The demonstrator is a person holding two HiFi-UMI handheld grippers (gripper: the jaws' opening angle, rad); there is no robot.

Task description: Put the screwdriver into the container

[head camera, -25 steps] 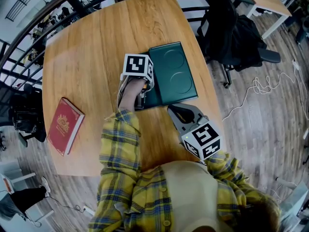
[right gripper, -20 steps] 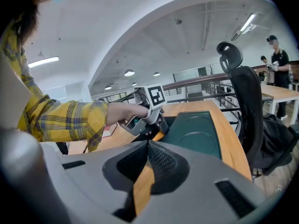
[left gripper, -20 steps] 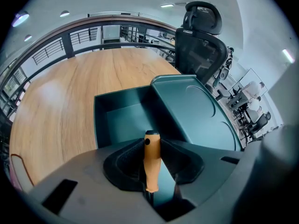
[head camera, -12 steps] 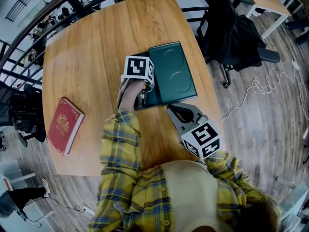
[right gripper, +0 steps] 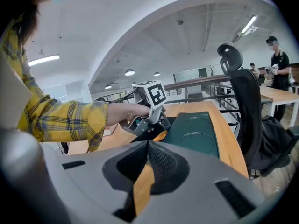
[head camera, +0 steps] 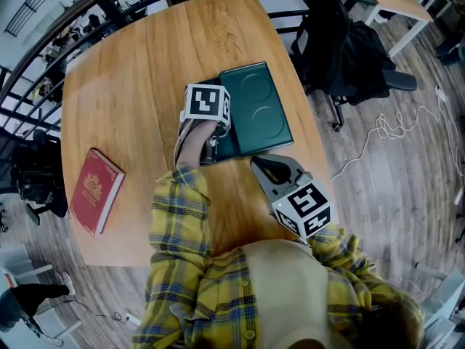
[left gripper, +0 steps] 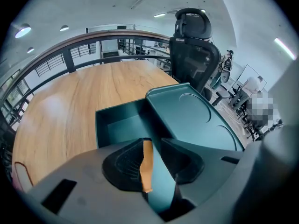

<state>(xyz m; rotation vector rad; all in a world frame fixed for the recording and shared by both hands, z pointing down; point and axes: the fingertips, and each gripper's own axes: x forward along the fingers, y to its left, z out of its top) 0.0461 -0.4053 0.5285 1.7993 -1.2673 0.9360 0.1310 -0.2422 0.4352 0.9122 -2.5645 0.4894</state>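
Observation:
The dark green container (head camera: pixel 258 111) lies on the round wooden table (head camera: pixel 123 86), its lid (left gripper: pixel 196 115) slid to the right and the left compartment (left gripper: pixel 119 125) uncovered. My left gripper (head camera: pixel 212 150) hangs over that compartment's near edge. Its jaws (left gripper: pixel 152 140) stand a little apart. The screwdriver's orange handle (left gripper: pixel 146 164) lies along the left jaw's pad, with green showing between it and the right jaw. In the right gripper view an orange tip (right gripper: pixel 161 135) shows just under the left gripper (right gripper: pixel 159 124). My right gripper (head camera: pixel 261 164) is shut and empty near the container's front corner, jaw tips (right gripper: pixel 148 143) together.
A red book (head camera: pixel 94 189) lies near the table's left edge. A black office chair (head camera: pixel 349 57) stands off the table's right side, and a white cable (head camera: pixel 392 133) lies on the floor. A dark railing (head camera: pixel 43 42) curves behind the table.

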